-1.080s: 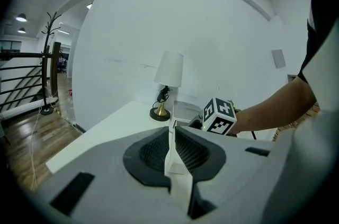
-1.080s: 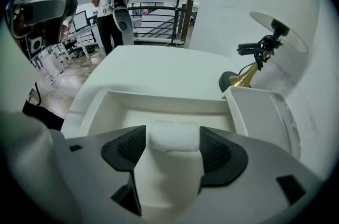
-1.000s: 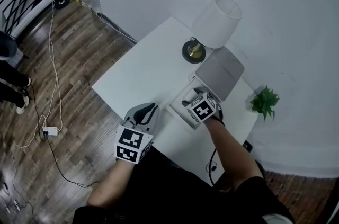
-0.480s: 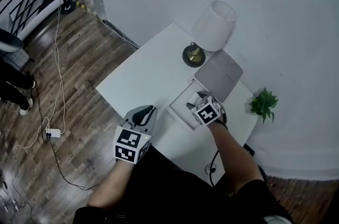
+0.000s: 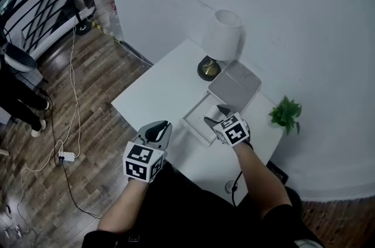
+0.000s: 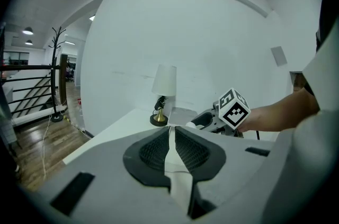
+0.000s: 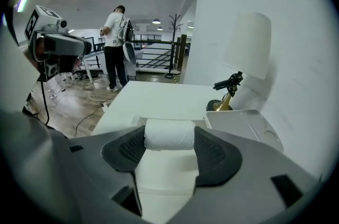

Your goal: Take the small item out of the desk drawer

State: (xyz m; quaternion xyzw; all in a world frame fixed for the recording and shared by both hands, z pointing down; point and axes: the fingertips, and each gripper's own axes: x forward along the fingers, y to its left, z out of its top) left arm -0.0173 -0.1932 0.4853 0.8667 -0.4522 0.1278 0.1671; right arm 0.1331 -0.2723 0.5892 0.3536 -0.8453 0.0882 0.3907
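Observation:
A small white roll (image 7: 169, 134) sits crosswise between the pads of my right gripper (image 7: 169, 138), which is shut on it. In the head view the right gripper (image 5: 214, 118) hangs above the open white drawer (image 5: 193, 119) set in the white desk (image 5: 158, 91). The left gripper view shows the roll (image 6: 192, 124) at the right gripper's tips. My left gripper (image 5: 160, 126) rests near the desk's front edge, left of the drawer, its jaws closed on nothing.
A white-shaded lamp (image 5: 221, 36) on a brass base (image 5: 208, 68) stands at the back of the desk. A grey tray (image 5: 234, 87) lies behind the drawer, a small green plant (image 5: 285, 113) to the right. Cables (image 5: 64, 124) trail over the wood floor.
My right gripper has lifted up out of the drawer and drawn back toward me with the white roll in it. The left gripper has barely moved.

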